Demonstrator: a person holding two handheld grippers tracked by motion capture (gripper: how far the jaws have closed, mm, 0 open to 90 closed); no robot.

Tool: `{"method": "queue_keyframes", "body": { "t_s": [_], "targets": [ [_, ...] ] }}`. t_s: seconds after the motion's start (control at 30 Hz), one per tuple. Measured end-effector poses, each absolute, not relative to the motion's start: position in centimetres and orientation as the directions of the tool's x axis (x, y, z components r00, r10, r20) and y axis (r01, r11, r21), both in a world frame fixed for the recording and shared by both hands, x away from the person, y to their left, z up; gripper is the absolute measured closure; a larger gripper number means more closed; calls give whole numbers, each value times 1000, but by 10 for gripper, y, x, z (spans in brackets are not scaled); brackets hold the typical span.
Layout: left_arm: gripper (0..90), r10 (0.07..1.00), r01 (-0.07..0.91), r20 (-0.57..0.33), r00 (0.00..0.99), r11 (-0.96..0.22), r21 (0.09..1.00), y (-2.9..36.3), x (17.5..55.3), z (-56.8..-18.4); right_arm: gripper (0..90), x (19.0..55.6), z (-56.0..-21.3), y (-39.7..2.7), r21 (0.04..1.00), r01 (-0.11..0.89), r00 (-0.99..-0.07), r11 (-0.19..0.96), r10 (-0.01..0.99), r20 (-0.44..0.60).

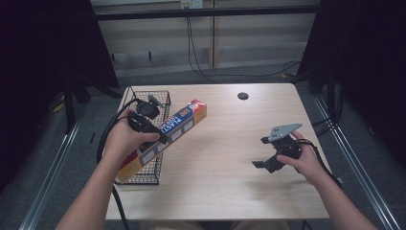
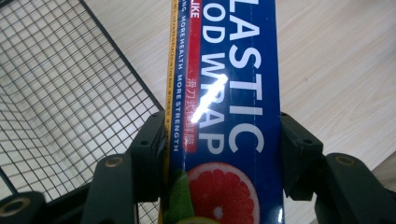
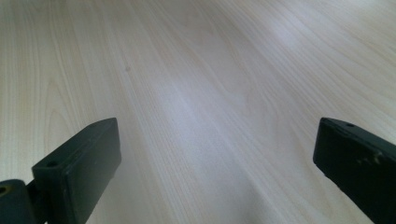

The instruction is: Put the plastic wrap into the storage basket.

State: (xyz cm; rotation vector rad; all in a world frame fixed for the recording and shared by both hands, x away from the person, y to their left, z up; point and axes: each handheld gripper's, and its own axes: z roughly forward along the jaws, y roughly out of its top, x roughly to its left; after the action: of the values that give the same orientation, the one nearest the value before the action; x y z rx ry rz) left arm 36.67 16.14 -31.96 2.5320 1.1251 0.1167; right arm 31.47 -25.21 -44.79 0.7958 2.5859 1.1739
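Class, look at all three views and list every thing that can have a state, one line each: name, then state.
plastic wrap box: closed, held tilted above the basket's edge.
left tongs: shut on the plastic wrap box.
right tongs: open, nothing between them, over bare table.
wire basket: upright on the table; its visible part holds nothing.

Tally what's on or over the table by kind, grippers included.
Plastic wrap box: 1, clamped in the left gripper
Wire basket: 1, black mesh, at the table's left edge
Grippers: 2, the right gripper open over bare wood
Total: 4
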Motion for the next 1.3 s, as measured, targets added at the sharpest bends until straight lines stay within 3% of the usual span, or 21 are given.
{"method": "queue_keyframes", "body": {
  "t_s": [0.77, 1.3],
  "targets": [
    [442, 814, 775, -68, 577, -519, 361, 191, 375, -316, 2, 312, -449, -255, 740, 397, -838, 543, 543, 50],
    [443, 892, 841, -77, 446, -388, 377, 210, 383, -320, 2, 313, -455, -260, 737, 413, -831, 535, 552, 65]
  ]
}}
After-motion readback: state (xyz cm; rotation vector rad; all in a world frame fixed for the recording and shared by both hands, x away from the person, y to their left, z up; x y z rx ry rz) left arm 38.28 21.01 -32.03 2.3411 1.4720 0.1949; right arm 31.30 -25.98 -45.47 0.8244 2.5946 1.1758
